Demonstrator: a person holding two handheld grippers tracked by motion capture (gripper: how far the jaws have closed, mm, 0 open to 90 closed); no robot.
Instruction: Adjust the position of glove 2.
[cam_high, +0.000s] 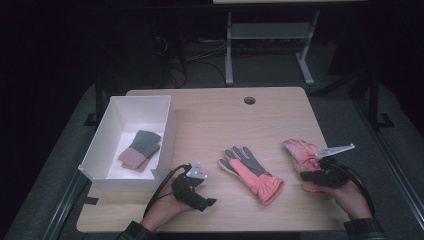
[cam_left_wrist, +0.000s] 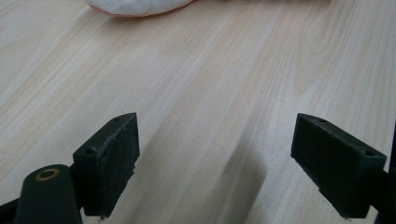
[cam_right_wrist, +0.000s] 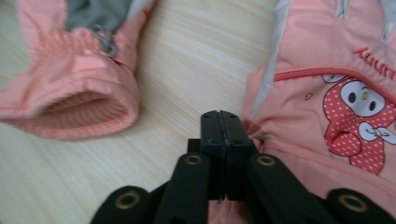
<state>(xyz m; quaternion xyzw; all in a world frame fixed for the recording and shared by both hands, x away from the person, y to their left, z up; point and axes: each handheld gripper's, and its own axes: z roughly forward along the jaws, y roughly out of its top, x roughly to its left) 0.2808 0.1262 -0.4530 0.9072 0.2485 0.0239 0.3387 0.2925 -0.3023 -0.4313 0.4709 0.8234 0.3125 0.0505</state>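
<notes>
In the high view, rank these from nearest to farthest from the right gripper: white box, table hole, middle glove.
1. Middle glove, just left of the right gripper.
2. Table hole, toward the far edge.
3. White box, at the table's left side.

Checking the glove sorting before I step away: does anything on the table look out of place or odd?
Nothing stands out. One grey and pink pair lies in the white box, one pink glove lies flat mid-table, and the right tongs are shut on its mate, the cartoon-print glove.
</notes>
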